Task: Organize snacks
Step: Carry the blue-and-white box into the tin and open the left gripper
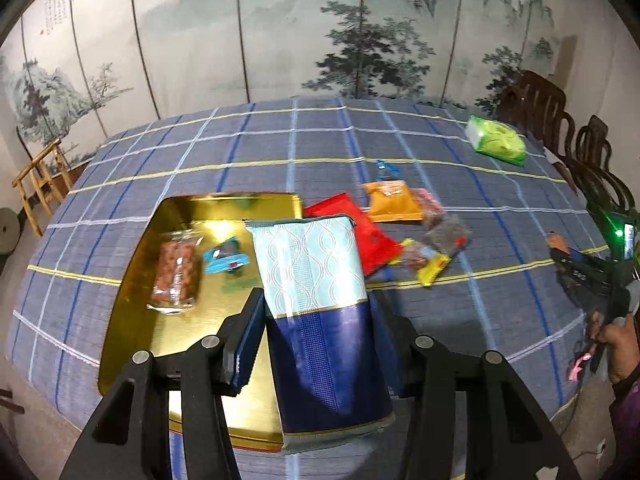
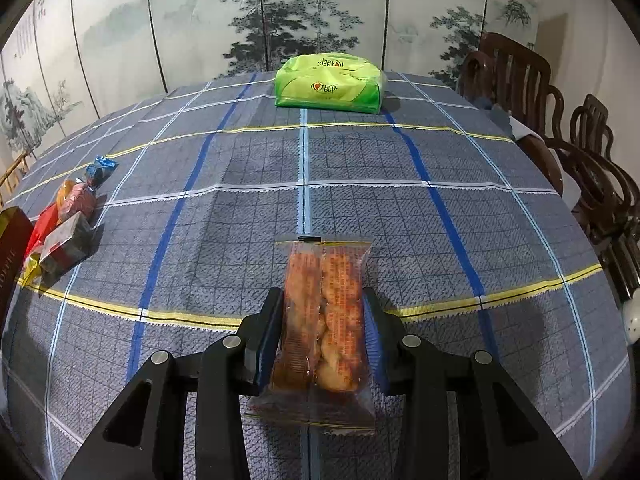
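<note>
The green tissue pack [image 2: 330,84], far ahead of the right tool [image 2: 322,320] on the desk [image 2: 440,216], carries printed characters too mirrored to read. At the far left edge a dark red box [image 2: 10,240] shows gold letters, apparently "TOFFEE".

The right tool is clamped on a clear biscuit packet [image 2: 324,332], its long axis running straight ahead between the fingers.

The left tool [image 1: 316,312] grips a blue and pale patterned pouch [image 1: 316,304], long axis pointing forward, leaning slightly left, above the near right corner of the gold tray [image 1: 132,292].

The tray, ahead-left of that tool, holds a clear packet of reddish snacks [image 1: 178,272] and a small blue-wrapped snack [image 1: 226,260]. Ahead-right, loose on the desk, lie a red packet [image 1: 360,232], an orange packet [image 1: 392,200] and a yellow-wrapped bar [image 1: 430,266].
</note>
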